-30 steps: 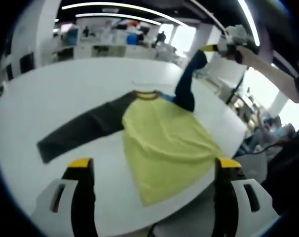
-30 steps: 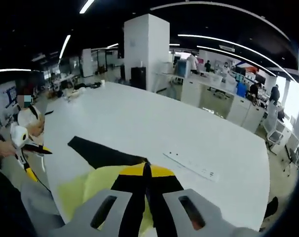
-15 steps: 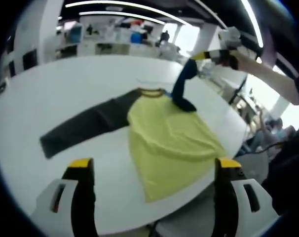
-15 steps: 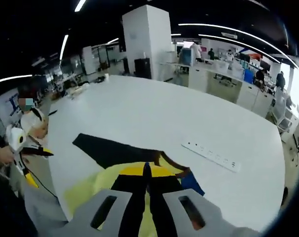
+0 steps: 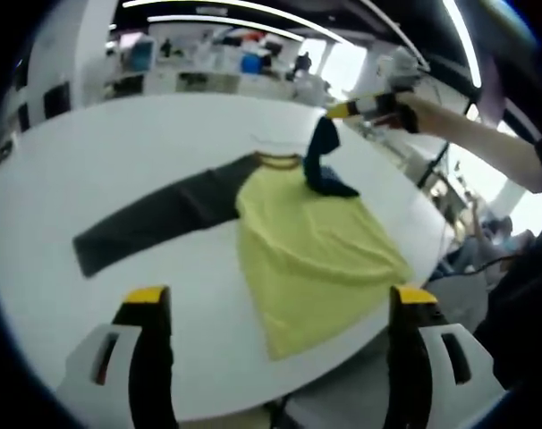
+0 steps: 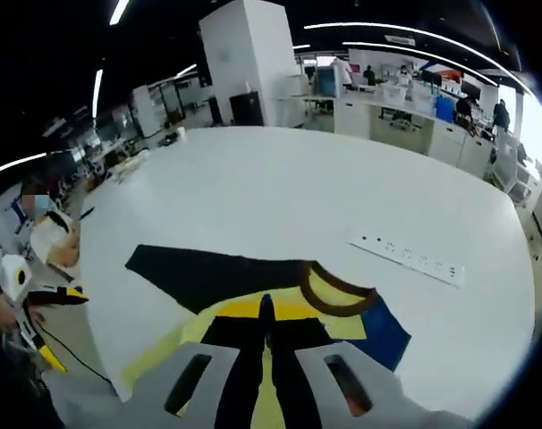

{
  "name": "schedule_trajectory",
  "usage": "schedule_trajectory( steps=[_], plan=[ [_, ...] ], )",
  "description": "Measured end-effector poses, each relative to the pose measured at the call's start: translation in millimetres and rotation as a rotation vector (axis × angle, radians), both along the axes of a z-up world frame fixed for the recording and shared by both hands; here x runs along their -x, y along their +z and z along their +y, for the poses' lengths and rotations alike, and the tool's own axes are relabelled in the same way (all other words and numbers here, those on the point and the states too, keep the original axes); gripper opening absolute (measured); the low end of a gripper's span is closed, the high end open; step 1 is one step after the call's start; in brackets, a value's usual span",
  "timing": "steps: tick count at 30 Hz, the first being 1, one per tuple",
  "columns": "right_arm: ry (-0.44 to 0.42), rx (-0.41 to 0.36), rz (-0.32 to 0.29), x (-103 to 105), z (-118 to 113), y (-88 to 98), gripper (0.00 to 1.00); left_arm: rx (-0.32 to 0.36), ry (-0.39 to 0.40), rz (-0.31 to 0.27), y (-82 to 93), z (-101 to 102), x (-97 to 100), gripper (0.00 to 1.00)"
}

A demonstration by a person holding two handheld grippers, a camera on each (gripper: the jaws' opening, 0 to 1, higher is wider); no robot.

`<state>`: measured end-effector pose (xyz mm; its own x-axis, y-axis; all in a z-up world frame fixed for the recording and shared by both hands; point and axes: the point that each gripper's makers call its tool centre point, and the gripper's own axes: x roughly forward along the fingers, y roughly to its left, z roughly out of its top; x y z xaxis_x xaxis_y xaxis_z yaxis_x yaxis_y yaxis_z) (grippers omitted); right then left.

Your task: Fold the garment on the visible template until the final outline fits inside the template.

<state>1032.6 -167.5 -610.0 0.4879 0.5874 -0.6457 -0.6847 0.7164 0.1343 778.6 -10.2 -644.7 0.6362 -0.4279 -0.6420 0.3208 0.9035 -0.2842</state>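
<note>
Left gripper view shows the garment (image 5: 316, 241), yellow-bodied with dark sleeves, flat on the white table (image 5: 119, 152), lying beyond the left gripper (image 5: 280, 299), whose jaws stand wide and empty. The right gripper (image 5: 338, 112), above the collar, appears clamped on the lifted dark sleeve (image 5: 320, 165); any printed writing is too blurred to read.

A white power strip (image 6: 407, 258) lies on the white table (image 6: 253, 179).

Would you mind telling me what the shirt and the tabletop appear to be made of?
The shirt looks like soft matte knit fabric: it wrinkles across the yellow body, and its dark sleeve drapes limply from the right gripper. The table seems a hard, smooth white laminate, though that is only a guess.
</note>
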Motion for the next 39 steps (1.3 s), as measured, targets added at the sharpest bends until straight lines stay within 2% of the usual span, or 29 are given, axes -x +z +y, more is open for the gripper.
schedule_trajectory(
  steps=[11,21,39],
  plan=[
    [-0.036,0.036,0.053,-2.2,13.6,-36.3,0.02,-0.001,0.005,0.012,-5.7,8.5,0.9,0.97],
    [-0.034,0.048,0.081,-0.5,23.1,-49.0,0.02,-0.004,-0.011,0.018,-10.1,7.1,-1.9,0.97],
    [0.098,0.149,0.08,7.8,58.4,-76.8,0.02,-0.001,-0.001,0.031,-17.2,15.6,0.7,0.97]
  ],
)
